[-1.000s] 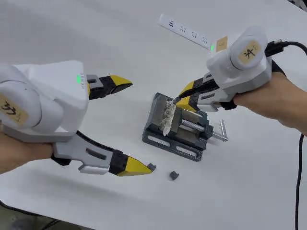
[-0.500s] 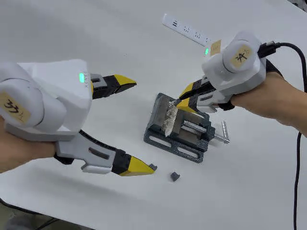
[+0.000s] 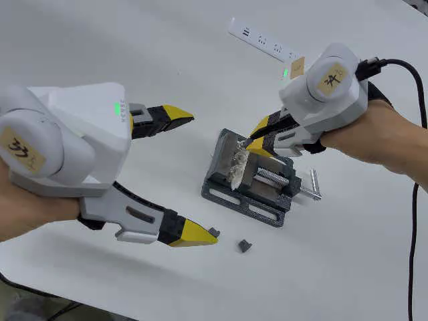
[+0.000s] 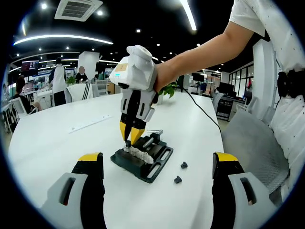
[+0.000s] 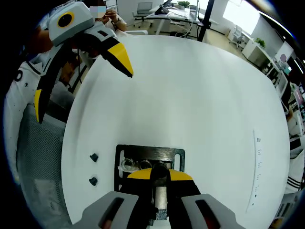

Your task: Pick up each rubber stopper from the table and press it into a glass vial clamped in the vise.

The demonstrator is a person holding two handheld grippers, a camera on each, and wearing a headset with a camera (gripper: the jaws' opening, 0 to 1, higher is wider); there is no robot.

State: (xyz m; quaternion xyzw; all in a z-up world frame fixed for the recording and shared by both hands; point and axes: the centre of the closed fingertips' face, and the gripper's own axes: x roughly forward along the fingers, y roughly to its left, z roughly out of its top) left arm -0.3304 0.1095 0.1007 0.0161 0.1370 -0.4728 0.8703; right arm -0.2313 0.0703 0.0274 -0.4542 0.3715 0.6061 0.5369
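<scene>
Your table [image 3: 134,53] is plain white. The vise [image 3: 251,200] is dark grey with a silver screw [image 3: 271,177], and the vials [image 3: 237,167] in it are clear glass. The two stoppers [image 3: 245,246] in front of the vise are dark grey, like the stopper [image 5: 159,171] in your right gripper [image 3: 249,142]. Both grippers are white with black-and-yellow jaws. Your left gripper [image 3: 202,177] shows a green light. The strip [image 3: 261,40] beyond the vise is white.

matt white table [image 3: 134,60]; dark metal vise [image 3: 251,180]; clear glossy glass vials [image 5: 127,164].
</scene>
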